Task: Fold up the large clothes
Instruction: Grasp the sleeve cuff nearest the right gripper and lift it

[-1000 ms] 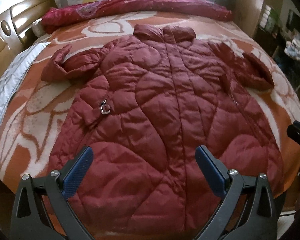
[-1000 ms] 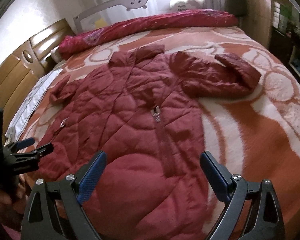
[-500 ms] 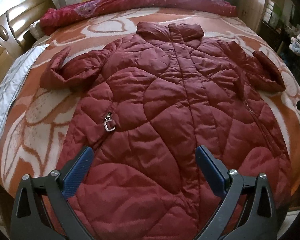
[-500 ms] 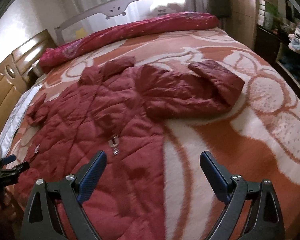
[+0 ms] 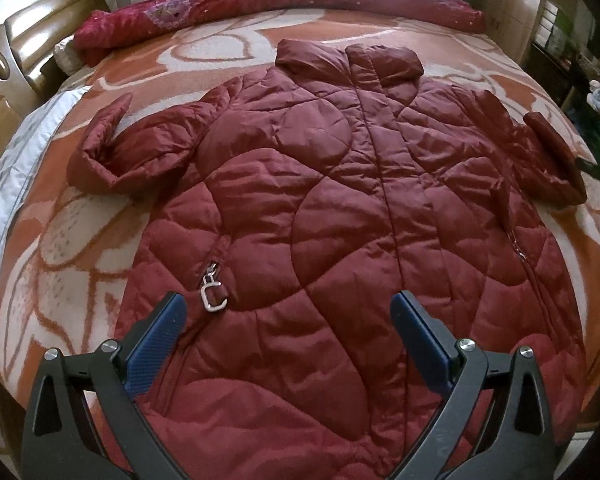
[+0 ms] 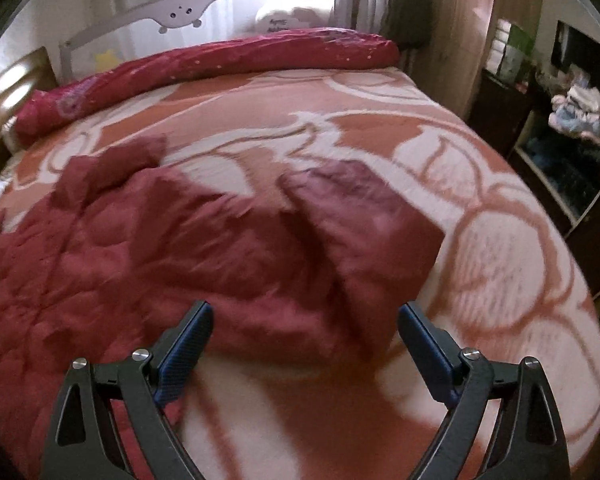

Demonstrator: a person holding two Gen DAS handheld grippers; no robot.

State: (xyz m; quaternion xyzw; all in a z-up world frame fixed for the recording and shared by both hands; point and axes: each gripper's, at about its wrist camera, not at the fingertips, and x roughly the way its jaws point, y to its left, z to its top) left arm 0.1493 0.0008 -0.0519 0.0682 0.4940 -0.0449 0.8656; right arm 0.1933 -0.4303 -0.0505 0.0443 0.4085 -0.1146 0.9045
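Observation:
A dark red quilted coat [image 5: 332, 216] lies spread flat, front up, on the bed, collar at the far end and both sleeves out to the sides. A metal zipper pull [image 5: 213, 294] hangs at its left pocket. My left gripper [image 5: 286, 316] hovers open above the coat's lower part with nothing between its blue pads. In the right wrist view the picture is blurred by motion. There my right gripper [image 6: 304, 328] is open and empty, just short of the coat's right sleeve [image 6: 364, 224], whose cuff points toward the far end.
The orange and white patterned blanket [image 6: 480, 240] covers the bed. A rolled red quilt [image 5: 260, 4] lies along the far edge before a grey bed rail [image 6: 188, 12]. Wooden headboard [image 5: 24, 44] at left. Dark shelves with clutter [image 6: 572, 128] stand at right.
My right gripper has swung right and forward, from over the coat's hem to the right sleeve. My left gripper has moved forward slightly over the coat. Both stay open.

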